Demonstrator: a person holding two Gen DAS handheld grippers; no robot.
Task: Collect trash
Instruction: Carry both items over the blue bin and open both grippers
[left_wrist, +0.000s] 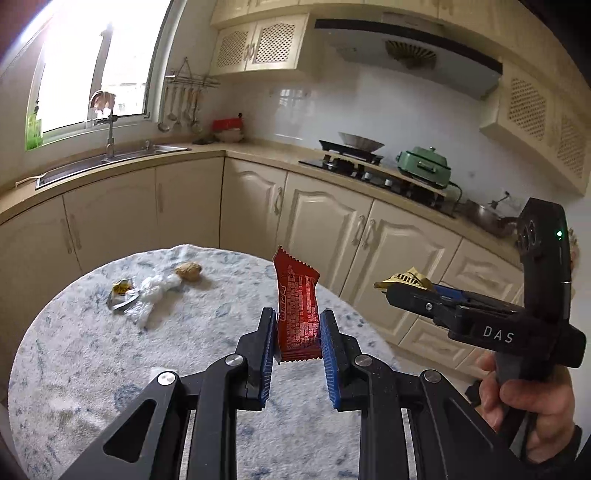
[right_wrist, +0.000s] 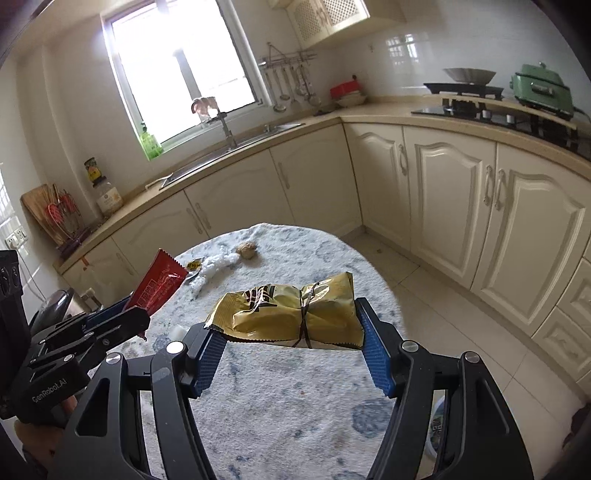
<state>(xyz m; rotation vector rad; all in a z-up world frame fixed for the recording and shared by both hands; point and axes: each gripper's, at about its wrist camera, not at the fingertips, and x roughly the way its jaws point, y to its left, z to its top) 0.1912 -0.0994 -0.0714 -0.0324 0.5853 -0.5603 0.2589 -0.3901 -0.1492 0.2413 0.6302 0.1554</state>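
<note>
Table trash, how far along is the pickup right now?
Partway. No bin shows, so nothing visibly binned. In hand: left gripper clamps a red wrapper; right gripper clamps a gold packet. Left on the table: small yellow wrapper, crumpled white plastic, brown lump.

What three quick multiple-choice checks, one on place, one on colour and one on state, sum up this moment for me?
1. Where does the crumpled white plastic lie?
A on the round table
B in the sink
C on the stove

2. What colour is the wrapper in the left hand-held gripper?
A green
B red
C white

3. What is the right hand-held gripper doing?
A open, empty
B shut on nothing
C shut on the gold packet

Answers: A, it rests on the table beside a brown lump; B, red foil between the pads; C, packet spans both pads.
</note>
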